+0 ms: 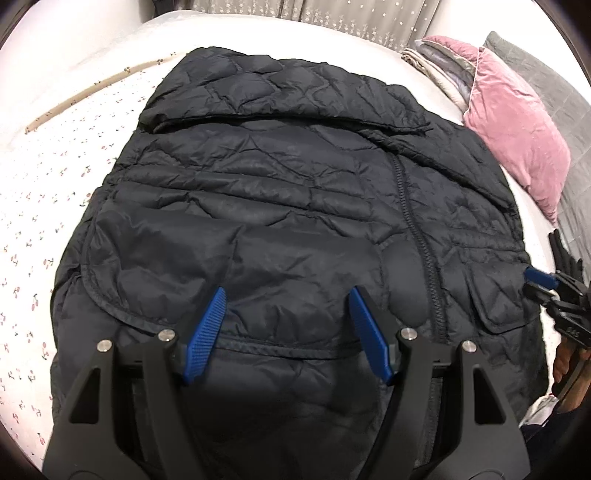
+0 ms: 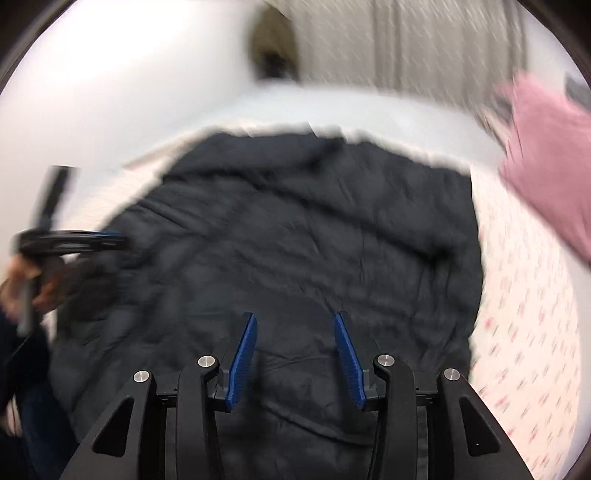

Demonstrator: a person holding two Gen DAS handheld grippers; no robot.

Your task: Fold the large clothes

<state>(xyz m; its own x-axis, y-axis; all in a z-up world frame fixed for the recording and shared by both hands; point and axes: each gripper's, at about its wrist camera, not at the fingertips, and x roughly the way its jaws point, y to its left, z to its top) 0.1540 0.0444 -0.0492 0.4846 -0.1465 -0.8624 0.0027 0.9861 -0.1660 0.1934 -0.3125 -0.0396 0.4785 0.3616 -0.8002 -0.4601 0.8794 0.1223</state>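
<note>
Both the left gripper (image 1: 287, 310) and right gripper (image 2: 294, 334) are hovering agape, empty, over the quilted puffer jacket (image 1: 280, 206): likely light, slippery, springy; pinching the hem seems best.

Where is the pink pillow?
The pink pillow is on the bed at the upper right of the left wrist view, just past the dark jacket, with folded blankets behind it. It shows blurred at the right wrist view's right edge too.

Bed (image 1: 55, 206) with a cherry-print sheet, pink pillow (image 1: 517, 136) at its far right side, folded blankets (image 1: 436, 70) just behind the pillow, star-patterned curtain (image 1: 332, 18) beyond the bed
</note>
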